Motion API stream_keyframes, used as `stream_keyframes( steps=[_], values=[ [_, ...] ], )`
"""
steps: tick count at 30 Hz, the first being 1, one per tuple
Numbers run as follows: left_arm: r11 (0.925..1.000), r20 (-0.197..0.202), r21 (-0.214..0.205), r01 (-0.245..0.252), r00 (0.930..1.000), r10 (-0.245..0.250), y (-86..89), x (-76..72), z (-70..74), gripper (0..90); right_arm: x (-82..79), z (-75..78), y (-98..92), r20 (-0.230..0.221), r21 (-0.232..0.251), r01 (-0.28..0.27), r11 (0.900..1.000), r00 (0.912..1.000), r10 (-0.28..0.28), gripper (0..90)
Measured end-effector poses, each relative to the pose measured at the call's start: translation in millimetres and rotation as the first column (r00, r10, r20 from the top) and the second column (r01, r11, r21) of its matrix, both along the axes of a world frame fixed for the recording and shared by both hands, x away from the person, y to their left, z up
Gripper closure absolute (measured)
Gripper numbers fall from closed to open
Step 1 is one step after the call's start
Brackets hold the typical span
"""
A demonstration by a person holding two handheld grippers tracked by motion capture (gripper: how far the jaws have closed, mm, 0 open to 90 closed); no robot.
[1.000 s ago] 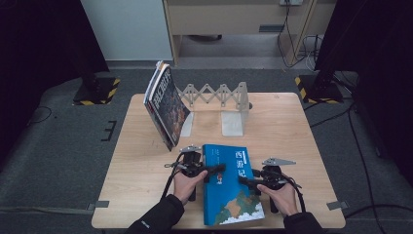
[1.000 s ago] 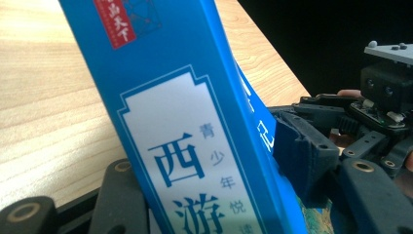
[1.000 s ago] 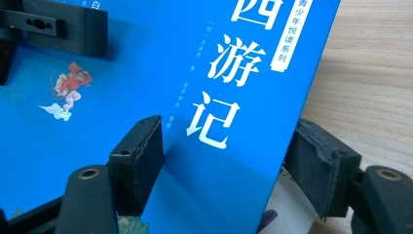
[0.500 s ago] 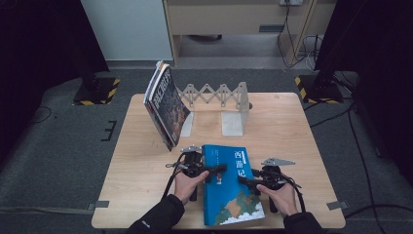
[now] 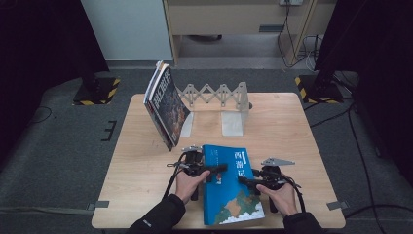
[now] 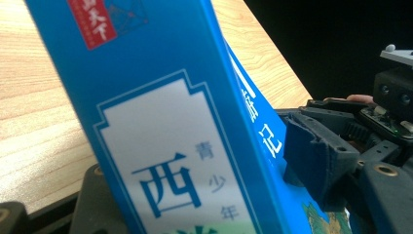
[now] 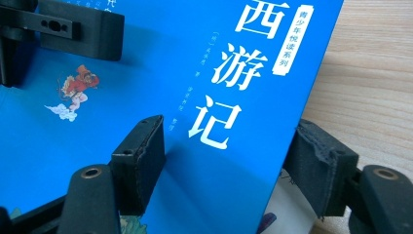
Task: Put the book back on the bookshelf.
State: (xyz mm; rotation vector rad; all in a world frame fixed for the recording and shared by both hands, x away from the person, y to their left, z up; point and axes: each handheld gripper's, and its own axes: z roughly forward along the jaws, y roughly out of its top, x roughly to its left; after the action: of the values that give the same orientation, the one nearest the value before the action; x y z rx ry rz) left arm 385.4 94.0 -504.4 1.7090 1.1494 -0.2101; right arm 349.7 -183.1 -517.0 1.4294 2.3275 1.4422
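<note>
A bright blue book (image 7: 185, 97) with white Chinese characters fills most of the frame, tilted across a pale wooden table (image 7: 370, 73) at right. The right gripper (image 7: 229, 161) has one black padded jaw on the cover at lower left, the other beyond the book's edge at lower right. The other gripper (image 7: 63, 29) presses on the cover at upper left.

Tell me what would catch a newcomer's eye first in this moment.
The bright blue book at the table's near edge stands out, with the left gripper and right gripper on its opposite sides. Behind it, a dark-covered book leans at the left end of a grey expanding book rack.
</note>
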Motion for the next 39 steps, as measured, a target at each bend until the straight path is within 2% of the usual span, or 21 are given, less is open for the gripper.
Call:
stream_keyframes(
  steps=[7,14,24,27,30,32,39],
  values=[
    [0.9995,-0.035,-0.011,-0.028,0.999,0.028,-0.3,2.4,-0.9,39.5,0.1,0.1,-0.3,-0.006,-0.004,0.003,1.0,1.0,-0.003,32.4],
    [0.9986,-0.03,-0.027,-0.046,0.9985,0.045,-3.2,3.3,-3.4,36.4,0.1,0.5,-0.5,-0.004,-0.006,0.003,1.0,1.0,-0.003,32.5],
    [0.998,-0.074,0.008,-0.062,0.9953,0.063,-2.9,5.4,-5.0,38.8,0.3,0.8,-0.1,0.005,-0.014,-0.002,0.9999,1.0,0.002,32.7],
    [0.9969,-0.112,-0.018,-0.077,0.991,0.074,-1.3,6.2,-5.3,45.1,0.4,1.0,0.1,0.002,-0.013,-0.001,0.9999,1.0,0.001,32.7],
    [0.9945,-0.131,-0.045,-0.095,0.9874,0.088,0.3,4.9,-3.8,52.4,0.8,1.0,-0.8,0.003,-0.013,-0.006,0.9999,1.0,0.006,32.6],
    [0.9935,-0.131,-0.054,-0.1,0.9871,0.092,1.0,3.5,-0.2,55.5,0.9,0.7,-1.6,-0.002,-0.001,-0.007,1.0,1.0,0.007,32.4],
    [0.9964,-0.08,-0.043,-0.073,0.9944,0.069,2.9,2.7,10.8,58.1,1.8,-1.2,-2.1,0.012,0.041,-0.011,0.9991,0.9999,0.01,30.9]
  ],
)
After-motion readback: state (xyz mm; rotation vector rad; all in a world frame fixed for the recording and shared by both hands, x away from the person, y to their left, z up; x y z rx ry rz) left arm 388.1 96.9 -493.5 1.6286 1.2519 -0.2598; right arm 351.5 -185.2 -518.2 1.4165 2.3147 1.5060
